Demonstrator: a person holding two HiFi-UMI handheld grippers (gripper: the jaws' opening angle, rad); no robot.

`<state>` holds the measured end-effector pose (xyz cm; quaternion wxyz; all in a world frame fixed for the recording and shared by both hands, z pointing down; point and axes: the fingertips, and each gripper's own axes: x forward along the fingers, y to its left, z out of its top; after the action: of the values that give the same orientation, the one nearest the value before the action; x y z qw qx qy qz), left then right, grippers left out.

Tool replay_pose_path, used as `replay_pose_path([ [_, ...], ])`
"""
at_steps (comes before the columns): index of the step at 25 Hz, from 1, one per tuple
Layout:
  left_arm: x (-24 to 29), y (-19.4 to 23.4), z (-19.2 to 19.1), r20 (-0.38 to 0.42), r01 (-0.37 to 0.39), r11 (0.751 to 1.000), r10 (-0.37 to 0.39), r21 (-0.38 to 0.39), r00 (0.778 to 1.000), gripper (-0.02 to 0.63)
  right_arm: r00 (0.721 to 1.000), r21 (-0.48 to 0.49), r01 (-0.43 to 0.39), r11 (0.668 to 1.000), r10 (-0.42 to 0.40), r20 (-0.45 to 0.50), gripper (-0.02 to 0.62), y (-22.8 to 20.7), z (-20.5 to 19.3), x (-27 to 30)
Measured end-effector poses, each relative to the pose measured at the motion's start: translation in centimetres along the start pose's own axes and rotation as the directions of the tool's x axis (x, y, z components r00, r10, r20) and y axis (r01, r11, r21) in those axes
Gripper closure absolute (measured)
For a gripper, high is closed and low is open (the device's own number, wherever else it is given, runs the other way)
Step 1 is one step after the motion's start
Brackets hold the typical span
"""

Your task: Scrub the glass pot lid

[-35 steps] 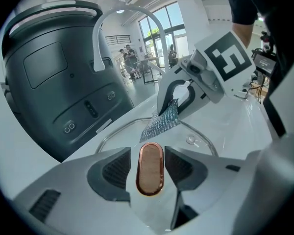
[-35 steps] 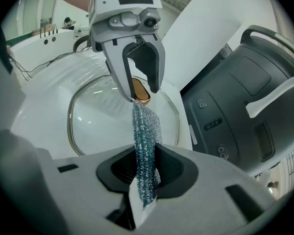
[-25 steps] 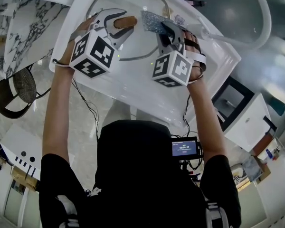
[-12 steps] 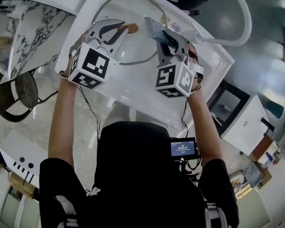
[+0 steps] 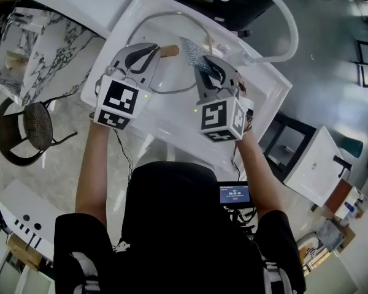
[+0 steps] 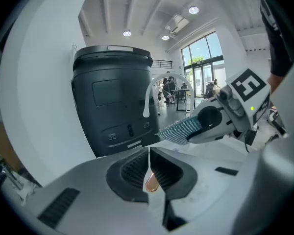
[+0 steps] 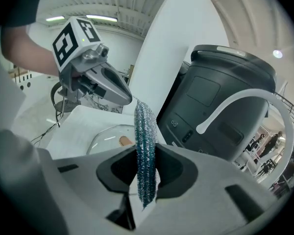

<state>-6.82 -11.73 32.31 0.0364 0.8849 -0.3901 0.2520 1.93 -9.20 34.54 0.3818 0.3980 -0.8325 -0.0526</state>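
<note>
The glass pot lid (image 5: 175, 75) with its metal rim lies in the white sink, its brown wooden knob (image 5: 169, 51) up. In the right gripper view the lid (image 7: 105, 136) and knob (image 7: 125, 141) lie well below the left gripper (image 7: 129, 99). My left gripper (image 5: 154, 52) hovers over the lid. Its jaws have just been closing and stand shut with nothing between them. In the left gripper view the knob (image 6: 151, 181) shows through the gap under the pads. My right gripper (image 5: 207, 66) is shut on a blue-silver mesh scourer (image 5: 190, 48), which hangs upright between its pads (image 7: 144, 131).
The white sink (image 5: 257, 84) has a curved white faucet (image 5: 282, 23) at its far right. A dark appliance (image 6: 112, 97) stands behind it. A marble counter (image 5: 30, 48) and a round chair (image 5: 30, 127) are at the left.
Both grippers have come up off the lid. The left jaws, open around the knob a second ago, have shut and the knob now shows beyond their tips. The scourer stays held.
</note>
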Motion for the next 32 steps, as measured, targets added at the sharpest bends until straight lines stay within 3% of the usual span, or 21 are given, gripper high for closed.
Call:
replay_pose_path([
  [4,-2.0,0.4,2.2,0.064,-0.032,0.997,0.037,-0.073,0.997,0.598,0.999,0.050,0.011,0.999,-0.014,0.049,0.522,-0.7,2.2,-2.0],
  [7,-3.3,0.5,3.7,0.105,-0.055,0.995,0.063,-0.081,0.992,0.600,0.996,0.082,0.014,0.997,-0.022,0.088,0.522,-1.3,3.9,-3.5],
  [11,-5.1,0.3,6.0,0.172,-0.041,0.990,0.065,-0.136,0.983,0.600,0.988,0.148,0.005,0.989,-0.028,0.154,0.522,-1.5,6.1,-5.4],
  [16,-7.4,-0.3,9.3,0.252,-0.031,0.984,0.075,-0.173,0.965,0.600,0.974,0.177,0.022,0.984,-0.061,0.219,0.520,-2.3,8.4,-8.1],
  [20,-9.6,-0.2,11.5,0.332,-0.036,0.980,0.102,-0.198,0.938,0.600,0.962,0.210,0.033,0.977,-0.088,0.258,0.520,-3.0,9.9,-9.7],
  [26,-11.8,-0.3,13.9,0.378,-0.071,0.981,0.137,-0.182,0.915,0.600,0.935,0.264,0.050,0.963,-0.137,0.326,0.522,-4.3,12.0,-12.4],
  [32,-13.1,-1.2,16.4,0.409,-0.055,0.982,0.127,-0.182,0.903,0.600,0.908,0.288,0.089,0.953,-0.197,0.370,0.522,-5.7,13.7,-14.7],
])
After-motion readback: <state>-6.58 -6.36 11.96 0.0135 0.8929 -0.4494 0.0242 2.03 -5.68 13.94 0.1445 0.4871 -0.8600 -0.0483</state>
